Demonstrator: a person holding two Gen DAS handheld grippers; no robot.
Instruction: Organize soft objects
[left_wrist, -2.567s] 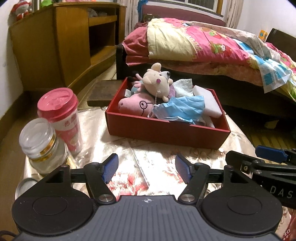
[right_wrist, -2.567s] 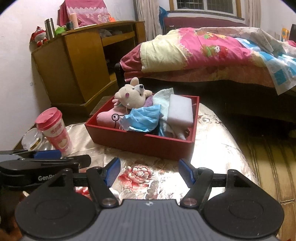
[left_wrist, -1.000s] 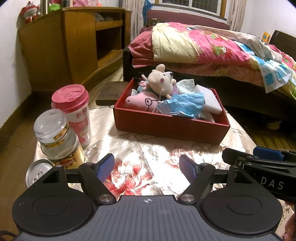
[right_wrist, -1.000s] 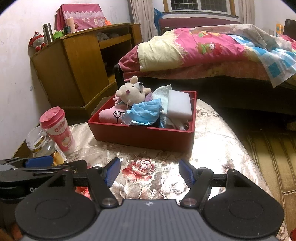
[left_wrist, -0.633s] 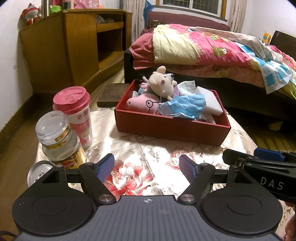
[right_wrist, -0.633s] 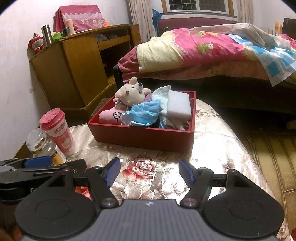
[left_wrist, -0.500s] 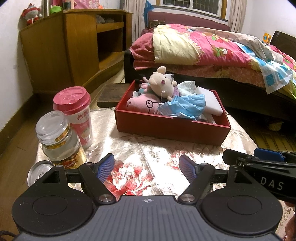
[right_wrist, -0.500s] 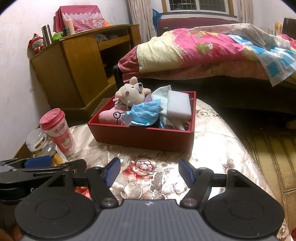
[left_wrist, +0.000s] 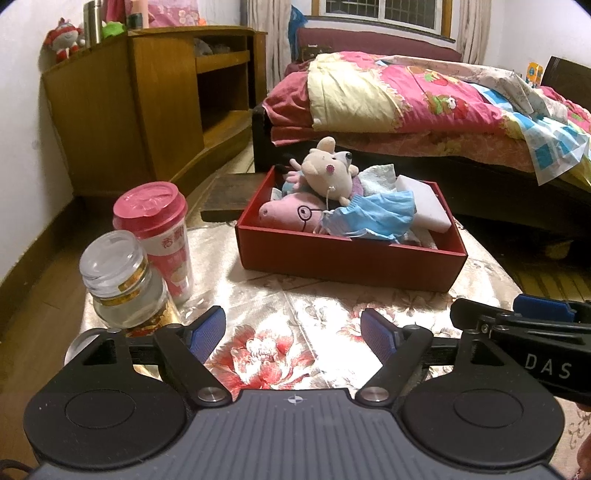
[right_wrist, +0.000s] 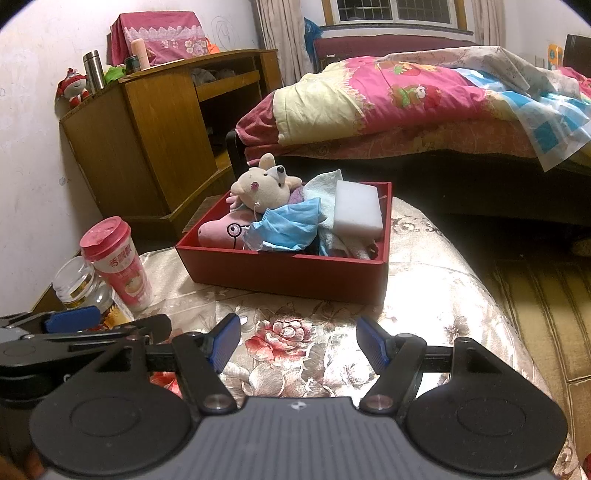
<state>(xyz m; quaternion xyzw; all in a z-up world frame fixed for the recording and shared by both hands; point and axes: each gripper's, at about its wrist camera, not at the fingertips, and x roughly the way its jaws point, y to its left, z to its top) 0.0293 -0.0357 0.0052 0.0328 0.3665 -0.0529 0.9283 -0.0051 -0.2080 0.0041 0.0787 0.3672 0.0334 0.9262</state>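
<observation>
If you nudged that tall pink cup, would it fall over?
Probably. The pink cup stands tall on a narrower base, so it looks apt to tip. The glossy tablecloth may let it slide first. The jar close beside it might get knocked.

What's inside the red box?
The red box holds a cream plush mouse lying on a pink pig toy, a blue face mask, a white sponge and pale cloths. Whatever lies beneath them is covered.
</observation>
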